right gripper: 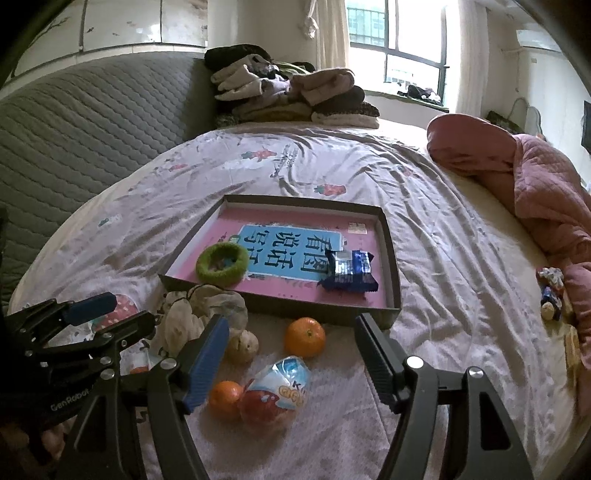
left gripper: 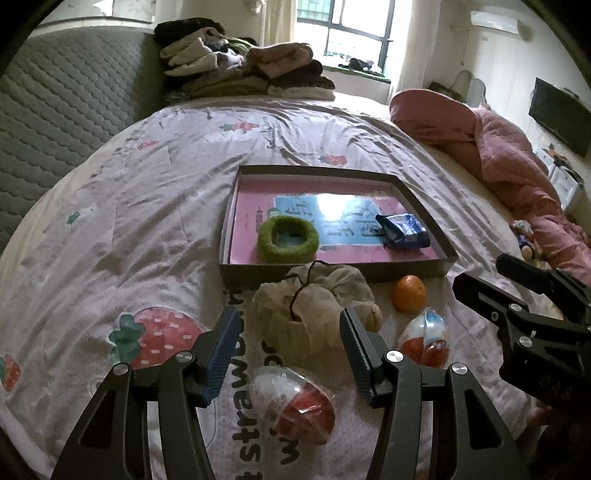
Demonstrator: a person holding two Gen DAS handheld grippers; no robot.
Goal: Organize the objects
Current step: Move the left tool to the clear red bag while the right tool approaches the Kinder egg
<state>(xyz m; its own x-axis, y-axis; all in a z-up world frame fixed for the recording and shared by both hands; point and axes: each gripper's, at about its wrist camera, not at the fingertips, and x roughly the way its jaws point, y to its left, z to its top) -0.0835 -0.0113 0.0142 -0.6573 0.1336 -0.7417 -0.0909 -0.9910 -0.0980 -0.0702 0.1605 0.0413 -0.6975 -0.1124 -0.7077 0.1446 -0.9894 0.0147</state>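
The bed carries everything, under a pale sheet printed with strawberries and lettering. A grey quilted headboard stands along its left side, a pile of folded clothes sits at the far end below a window, and a pink quilt is bunched along the right edge. A dark screen hangs on the right wall.

One shallow box lies mid-bed, lined with a pink and blue printed sheet. In it are one green ring at the near left and one blue packet at the near right.

In front of the box lie the loose things: one beige cloth pouch against the box's near wall, one pale knobbly lump just beside it, two oranges and two plastic toy eggs. One orange touches the egg in the right view; the second egg lies between the left fingers.

The left tongs are wide, pointing at the pouch and holding nothing. The right tongs are wide too, empty, above the egg and oranges.
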